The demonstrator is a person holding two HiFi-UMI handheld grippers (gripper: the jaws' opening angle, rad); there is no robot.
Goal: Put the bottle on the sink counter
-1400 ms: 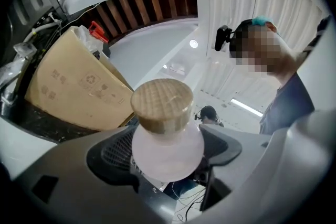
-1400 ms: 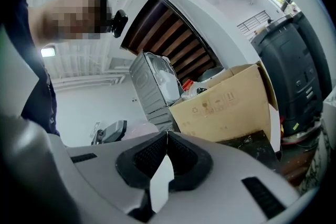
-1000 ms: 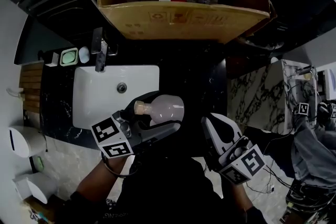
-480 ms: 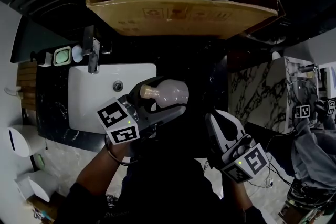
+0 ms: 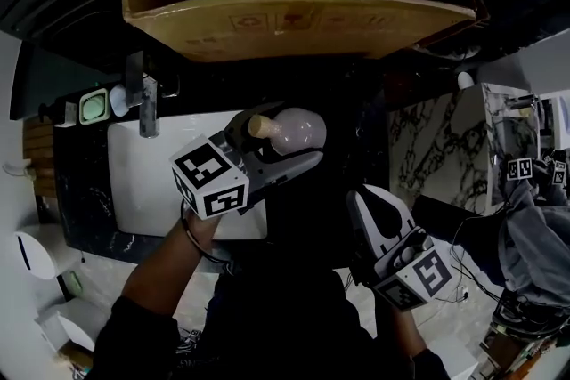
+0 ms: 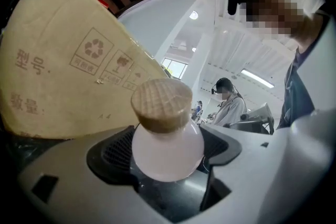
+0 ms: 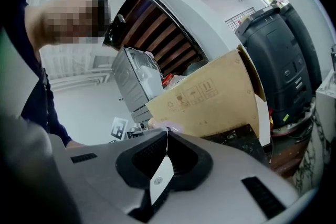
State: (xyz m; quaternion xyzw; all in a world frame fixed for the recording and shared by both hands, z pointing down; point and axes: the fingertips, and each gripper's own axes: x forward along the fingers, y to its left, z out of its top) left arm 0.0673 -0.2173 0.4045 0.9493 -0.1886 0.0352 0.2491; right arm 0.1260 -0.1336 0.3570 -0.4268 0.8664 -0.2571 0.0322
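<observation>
A pale pink bottle with a round wooden cap lies on its side in my left gripper, which is shut on its body. It hangs above the right end of the white sink basin, just below the cardboard box. In the left gripper view the bottle points its cap at the camera between the dark pads. My right gripper is lower right, shut and empty; its tips meet in the right gripper view.
A big open cardboard box with bottles inside fills the far side. A faucet and a green soap dish stand behind the basin on the black counter. A marbled cabinet is at right.
My left gripper has carried the bottle farther away and to the right, from over the basin's front toward the cardboard box. The right gripper has barely moved.
</observation>
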